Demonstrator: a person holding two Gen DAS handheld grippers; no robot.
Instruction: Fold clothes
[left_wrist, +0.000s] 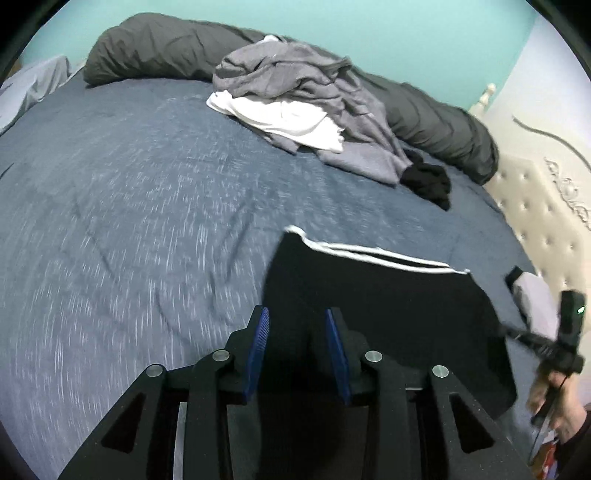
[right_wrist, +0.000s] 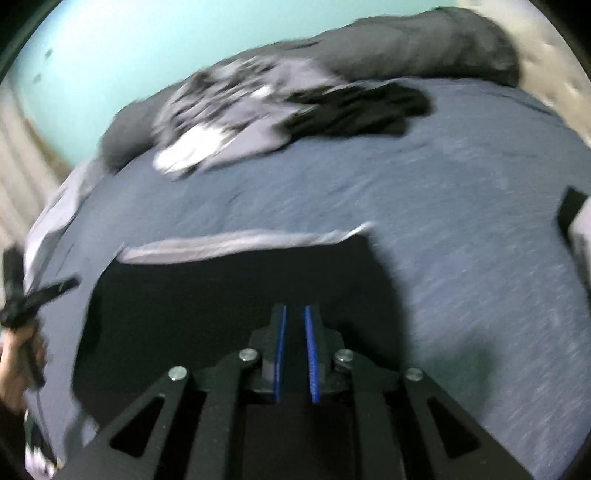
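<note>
Soft, even indoor light fills both fisheye views, leaving the teal wall (left_wrist: 369, 33) pale and bright. Motion blur streaks the blue bedspread (left_wrist: 129, 221) in the left wrist view, while the clothes pile (left_wrist: 295, 96) near the bed's far edge stays fairly sharp. The right wrist view is heavily smeared throughout; the same pile (right_wrist: 236, 110) dissolves into streaks. The black garment (right_wrist: 229, 295) shows no detail. Straight lines bow outward, and dark vignetting rings each frame's corners.
</note>
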